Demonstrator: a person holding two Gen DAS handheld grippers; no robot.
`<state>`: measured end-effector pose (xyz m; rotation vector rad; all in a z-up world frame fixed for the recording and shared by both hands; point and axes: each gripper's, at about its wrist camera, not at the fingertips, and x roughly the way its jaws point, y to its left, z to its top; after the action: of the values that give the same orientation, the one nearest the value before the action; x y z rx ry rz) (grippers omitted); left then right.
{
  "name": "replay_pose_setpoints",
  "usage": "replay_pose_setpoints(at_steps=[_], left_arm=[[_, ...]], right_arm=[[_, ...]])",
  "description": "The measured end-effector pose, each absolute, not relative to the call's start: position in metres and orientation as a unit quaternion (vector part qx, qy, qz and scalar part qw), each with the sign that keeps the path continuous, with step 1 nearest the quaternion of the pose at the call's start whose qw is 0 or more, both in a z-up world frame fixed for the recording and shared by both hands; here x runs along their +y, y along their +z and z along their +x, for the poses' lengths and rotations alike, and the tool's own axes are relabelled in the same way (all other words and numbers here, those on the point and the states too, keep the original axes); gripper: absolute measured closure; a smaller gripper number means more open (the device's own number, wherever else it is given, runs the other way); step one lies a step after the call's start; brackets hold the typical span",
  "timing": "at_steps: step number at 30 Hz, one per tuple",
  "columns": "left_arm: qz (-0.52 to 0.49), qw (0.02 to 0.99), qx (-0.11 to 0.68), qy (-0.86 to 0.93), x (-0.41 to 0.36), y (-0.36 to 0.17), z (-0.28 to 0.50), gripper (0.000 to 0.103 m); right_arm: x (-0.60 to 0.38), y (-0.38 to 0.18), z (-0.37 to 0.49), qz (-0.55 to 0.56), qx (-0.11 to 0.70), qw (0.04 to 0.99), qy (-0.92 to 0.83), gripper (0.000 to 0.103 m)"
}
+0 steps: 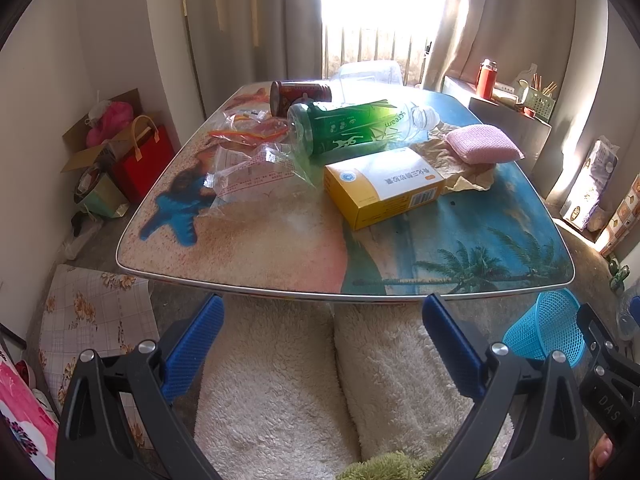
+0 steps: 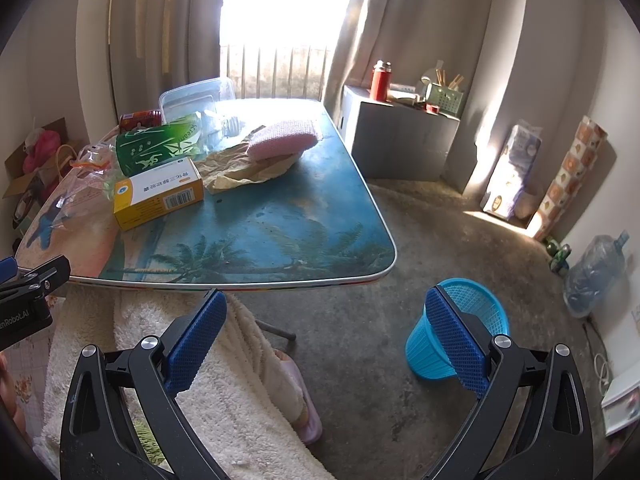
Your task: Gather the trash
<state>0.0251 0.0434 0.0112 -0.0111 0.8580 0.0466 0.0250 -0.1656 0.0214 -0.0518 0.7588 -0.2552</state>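
Observation:
On the beach-print table (image 1: 280,248) lie a yellow and white box (image 1: 384,186), a green-labelled plastic bottle (image 1: 352,126) on its side, a dark red can (image 1: 300,96), clear plastic bags (image 1: 248,172), crumpled brown paper (image 1: 460,168) and a pink sponge (image 1: 482,144). The box (image 2: 158,194), bottle (image 2: 160,148) and sponge (image 2: 282,140) also show in the right wrist view. A blue mesh basket (image 2: 456,328) stands on the floor right of the table. My left gripper (image 1: 322,340) is open and empty before the table's near edge. My right gripper (image 2: 326,336) is open and empty, above the floor beside the basket.
A clear plastic container (image 1: 370,74) sits at the table's far end. A grey cabinet (image 2: 400,136) with a red flask (image 2: 380,80) stands right of the table. Fluffy white trousers (image 1: 280,380) are below the grippers. Bags and boxes (image 1: 120,152) stand by the left wall.

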Motion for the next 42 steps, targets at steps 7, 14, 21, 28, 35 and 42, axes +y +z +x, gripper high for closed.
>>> replay_pose_setpoints(at_steps=[7,14,21,28,35,42], left_arm=[[-0.004,0.909,0.416,0.024,0.043,0.009,0.023,0.006],[-0.004,0.908,0.417,0.025,0.043,0.009,0.022,0.006],[-0.004,0.908,0.418,0.026,0.044,0.01,0.022,0.006],[-0.002,0.907,0.42,0.028,0.044,0.012,0.021,0.006],[0.002,0.906,0.421,0.035,0.042,0.015,0.021,0.006],[0.005,0.906,0.422,0.046,0.039,0.021,0.02,0.006]], right_arm=[[-0.166,0.021,0.025,-0.025,0.37,0.921,-0.124,0.007],[-0.166,0.021,0.025,-0.023,0.37,0.921,-0.123,0.007],[-0.166,0.021,0.025,-0.022,0.37,0.921,-0.123,0.007],[-0.168,0.021,0.025,-0.02,0.371,0.92,-0.123,0.007],[-0.171,0.019,0.029,-0.012,0.374,0.919,-0.124,0.007],[-0.182,0.015,0.026,-0.001,0.374,0.918,-0.133,0.007]])
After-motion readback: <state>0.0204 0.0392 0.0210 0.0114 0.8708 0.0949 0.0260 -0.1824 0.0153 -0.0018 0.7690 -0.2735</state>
